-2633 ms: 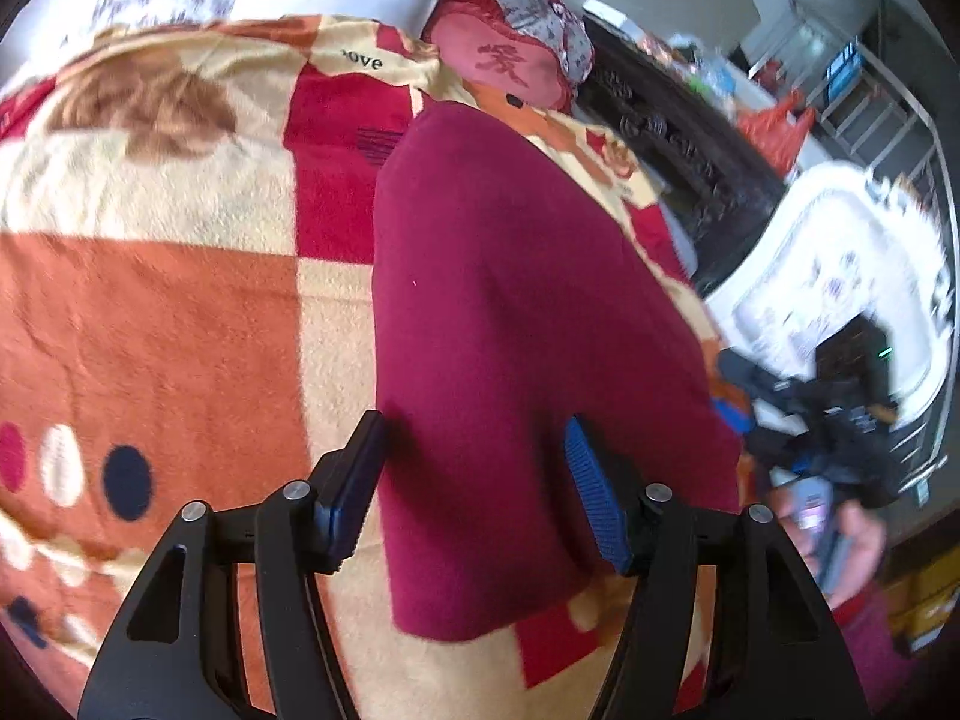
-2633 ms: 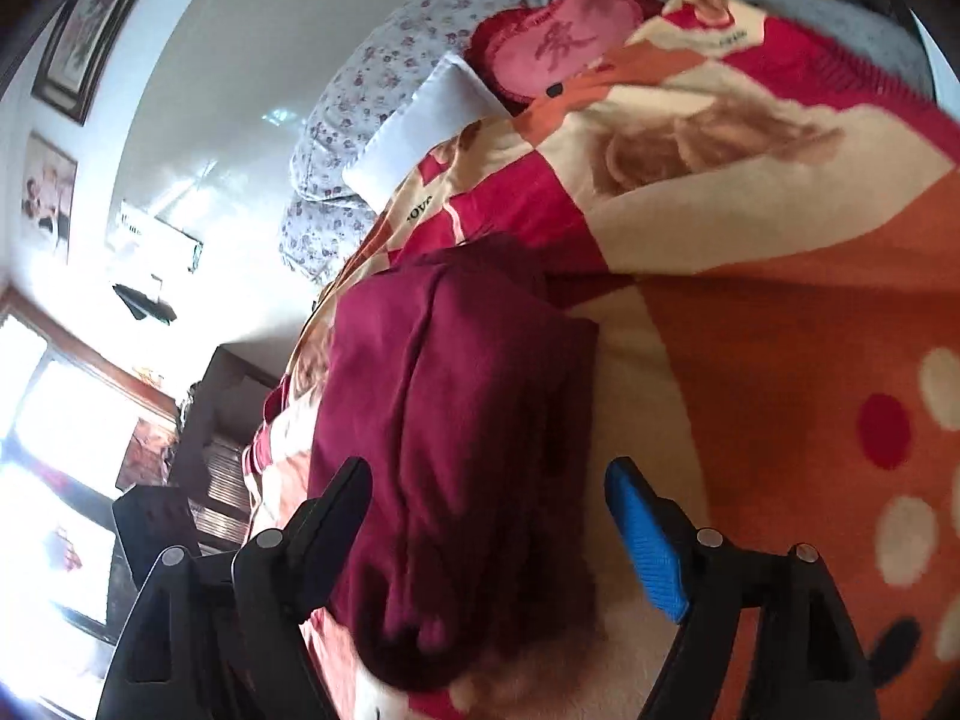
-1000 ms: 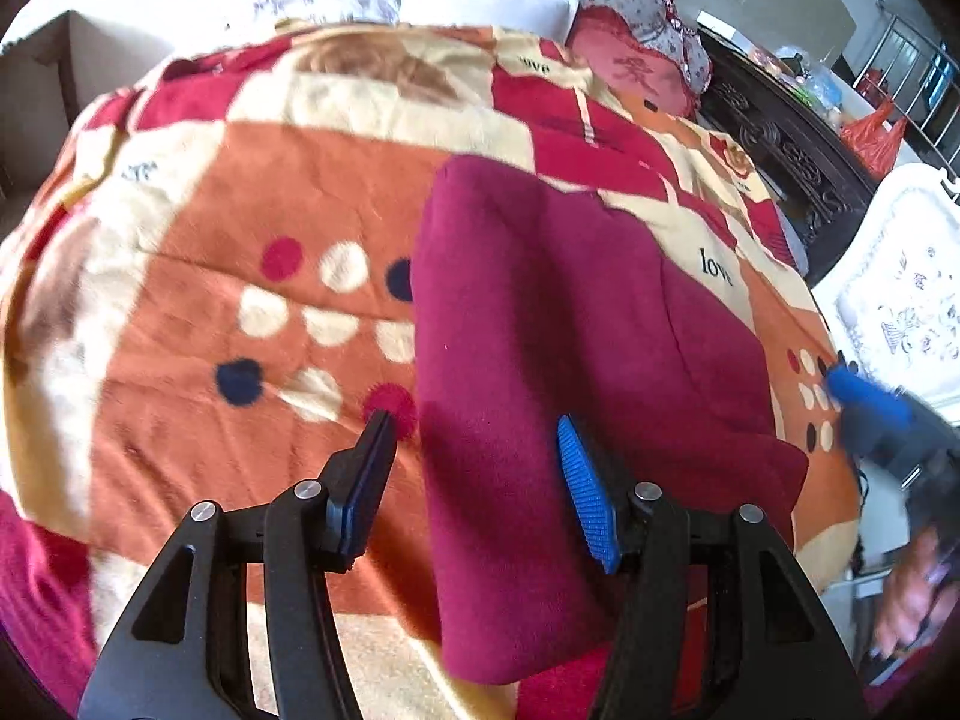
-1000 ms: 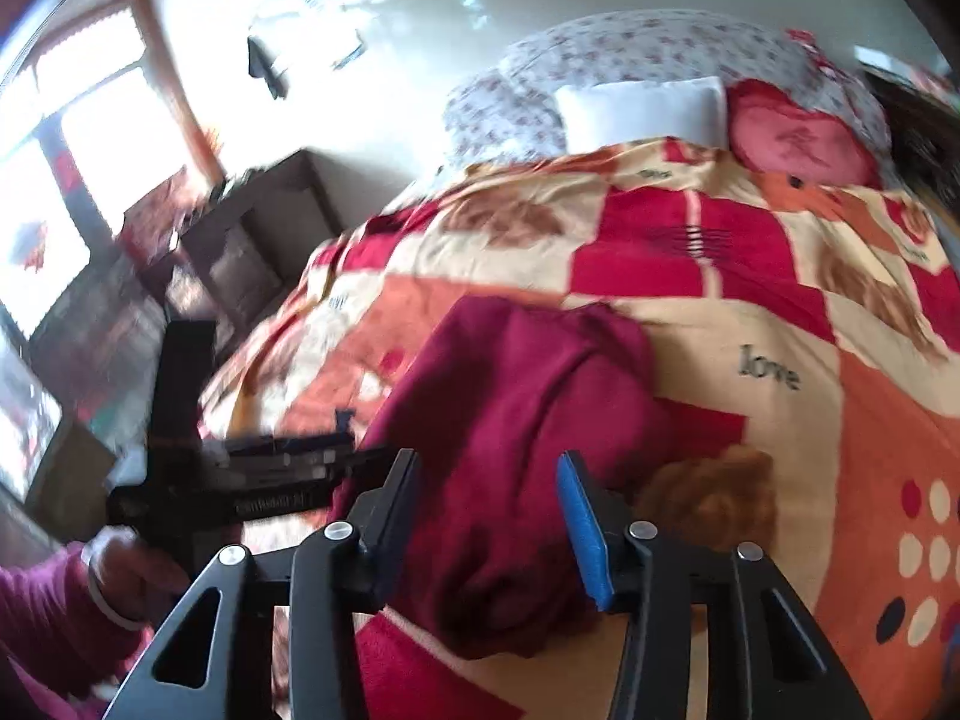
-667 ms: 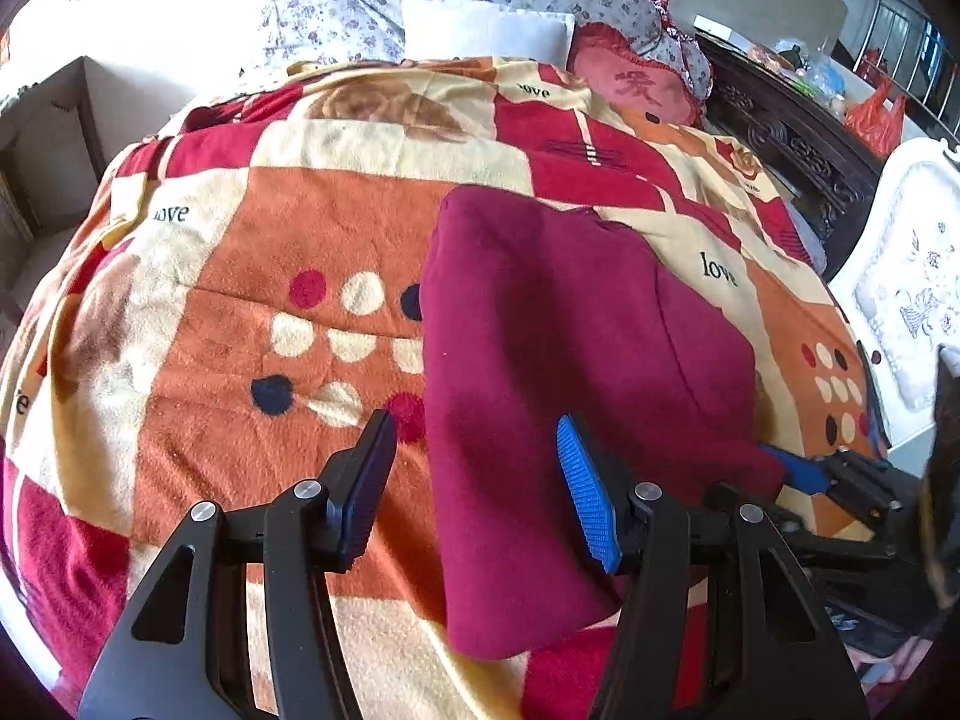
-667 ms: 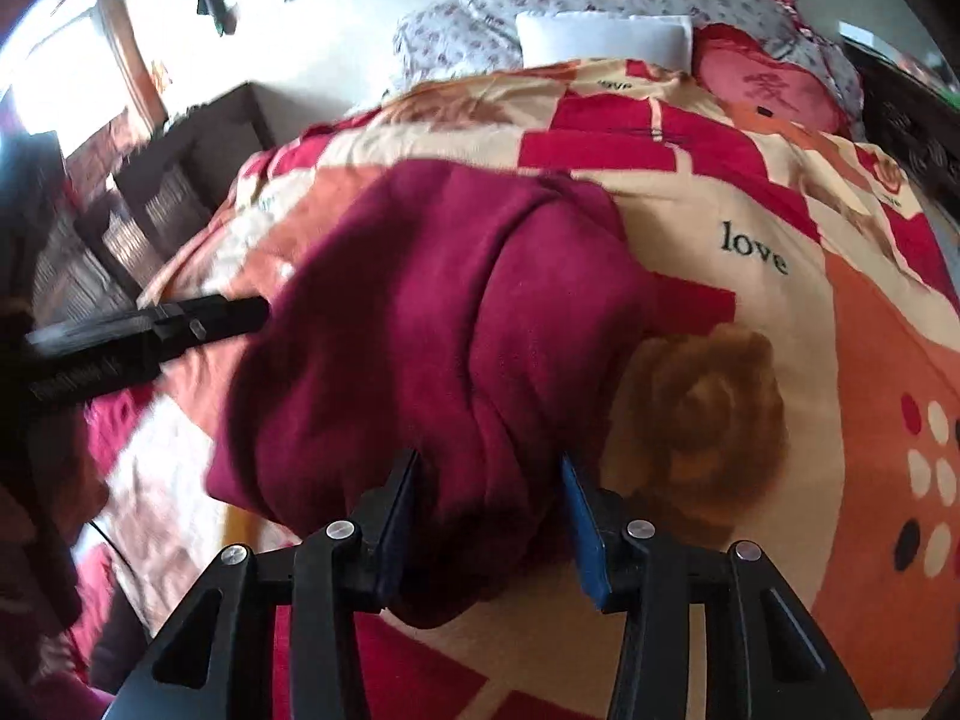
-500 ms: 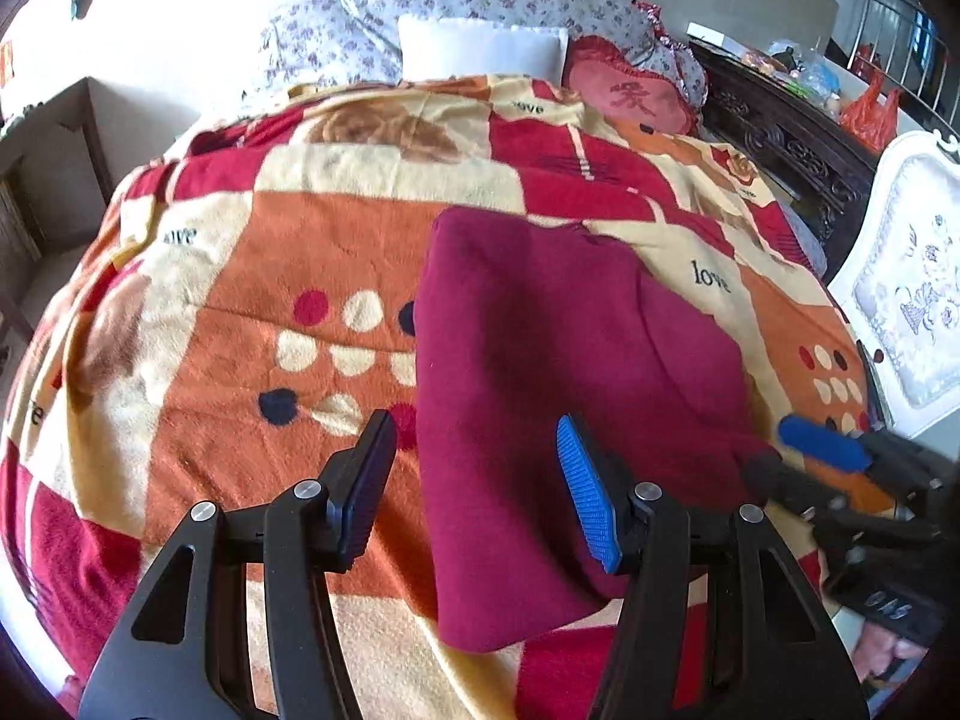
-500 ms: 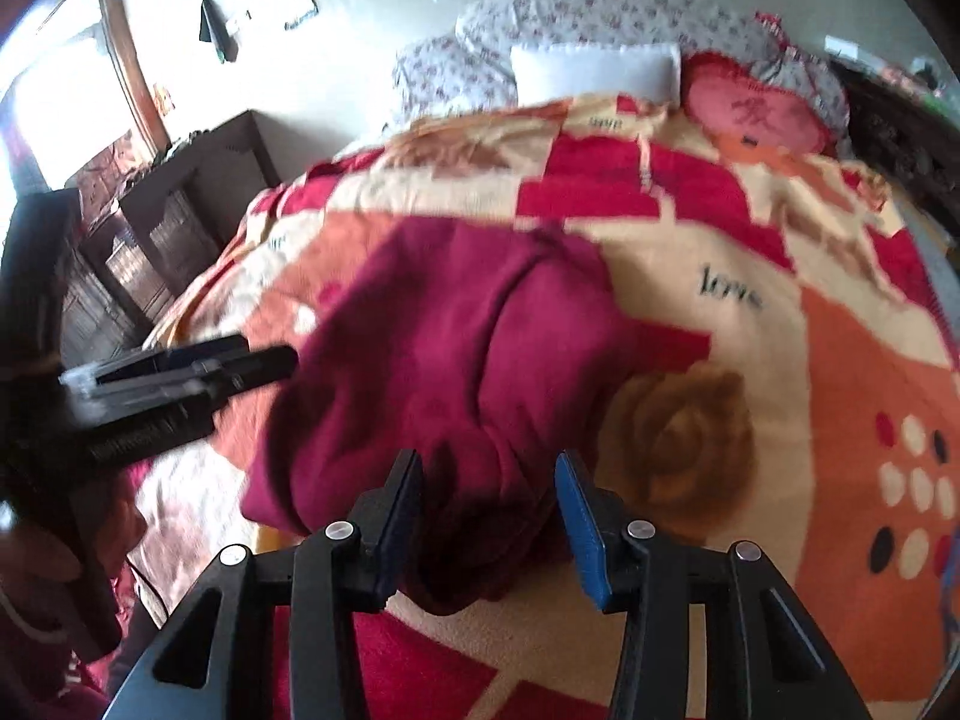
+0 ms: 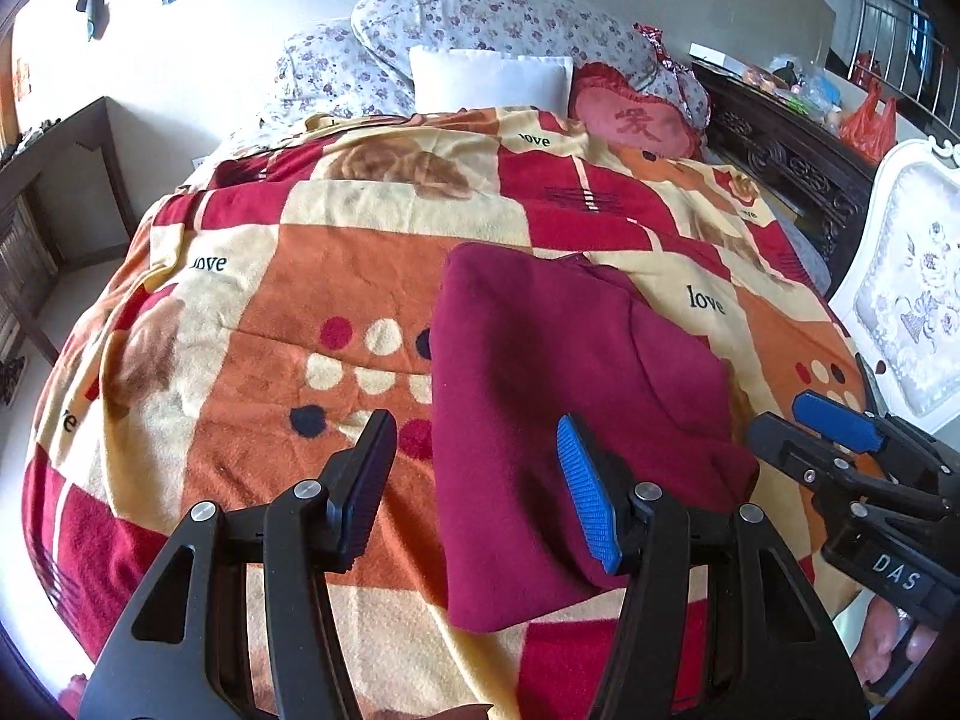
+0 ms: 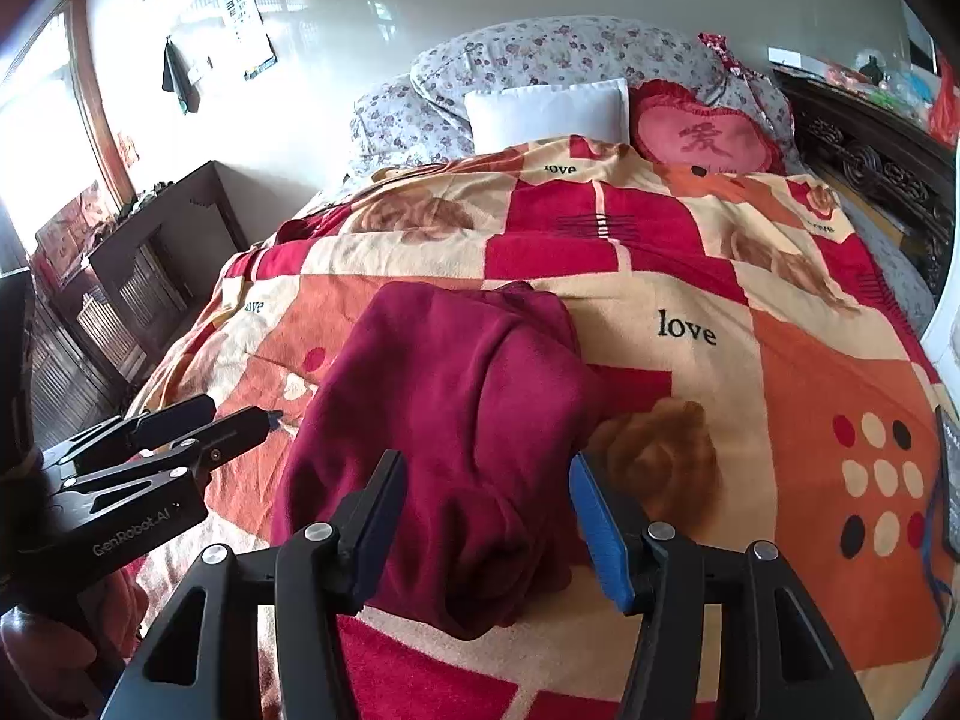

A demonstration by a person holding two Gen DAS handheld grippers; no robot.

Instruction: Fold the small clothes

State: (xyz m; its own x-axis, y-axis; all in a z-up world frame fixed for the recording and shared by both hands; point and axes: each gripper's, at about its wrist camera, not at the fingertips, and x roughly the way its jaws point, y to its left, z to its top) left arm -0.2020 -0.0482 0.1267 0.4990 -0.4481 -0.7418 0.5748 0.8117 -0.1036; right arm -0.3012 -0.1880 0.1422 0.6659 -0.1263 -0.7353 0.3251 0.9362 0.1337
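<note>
Left wrist view: one dark red garment [image 9: 558,372], folded w/ a lumpy, rolled right edge, lies on the bed's patchwork blanket [image 9: 252,312]. Two tongs: left tongs [image 9: 477,489] half open, gripping nothing; right tongs [image 10: 489,525] have just been opening, garment between jaws, pads off it. Three pillows at the head.

Garment [image 10: 456,420] near hem hidden behind right gripper [image 10: 489,519] fingers [image 10: 600,531]; blanket [image 9: 240,420] cut by frame edges.
</note>
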